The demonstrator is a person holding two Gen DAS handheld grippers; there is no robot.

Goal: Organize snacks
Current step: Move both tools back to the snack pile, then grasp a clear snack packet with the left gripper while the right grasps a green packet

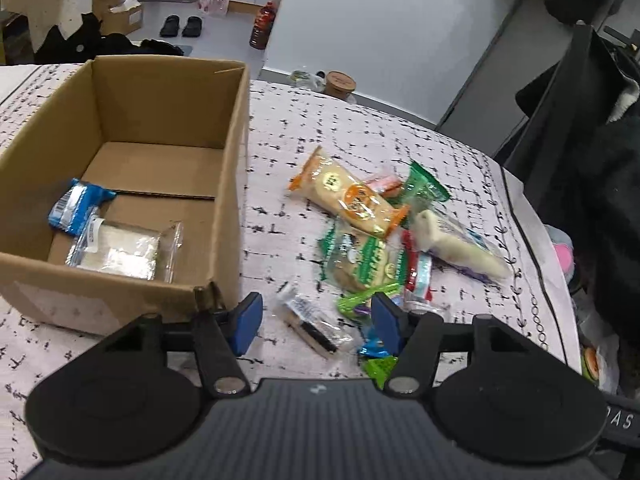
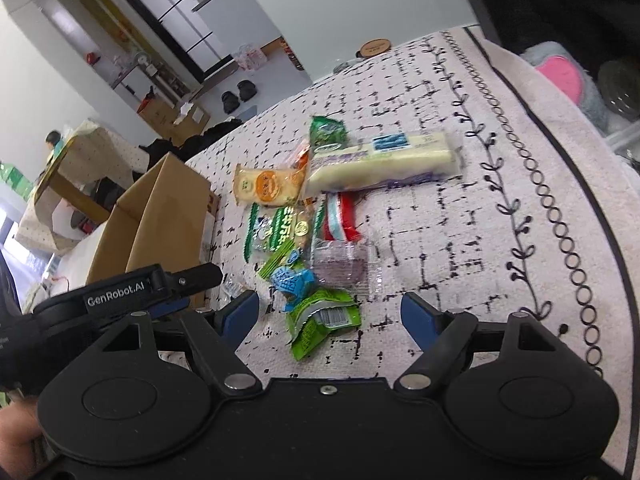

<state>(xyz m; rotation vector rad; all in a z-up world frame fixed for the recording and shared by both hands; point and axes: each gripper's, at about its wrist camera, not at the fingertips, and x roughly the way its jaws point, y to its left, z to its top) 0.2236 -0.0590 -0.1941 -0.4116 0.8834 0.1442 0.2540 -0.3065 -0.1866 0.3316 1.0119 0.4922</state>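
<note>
- The loose snacks lay in a heap on the patterned tablecloth, ahead of both tongs: an orange-ended biscuit pack, a green-printed pack nearer the tongs, a long pale bar on the far right side, a red-and-blue stick, and a clear-wrapped purple snack.
- A small clear packet with a dark stick inside sat just ahead of the left gripper, between its blue pads, which looked like the piece lined up for picking.
- The left gripper's fingers were spread wide and held nothing.
- The right gripper was likewise spread and empty; a crumpled green wrapper and a blue foil sweet lay between and just beyond its pads.
- The cardboard box stood open to the left of the left gripper, close beside the heap, probably so each carry stayed short.
- Two packets already rested in the box: a blue one and a clear-wrapped white one, so sorting seemed begun but mostly undone.
</note>
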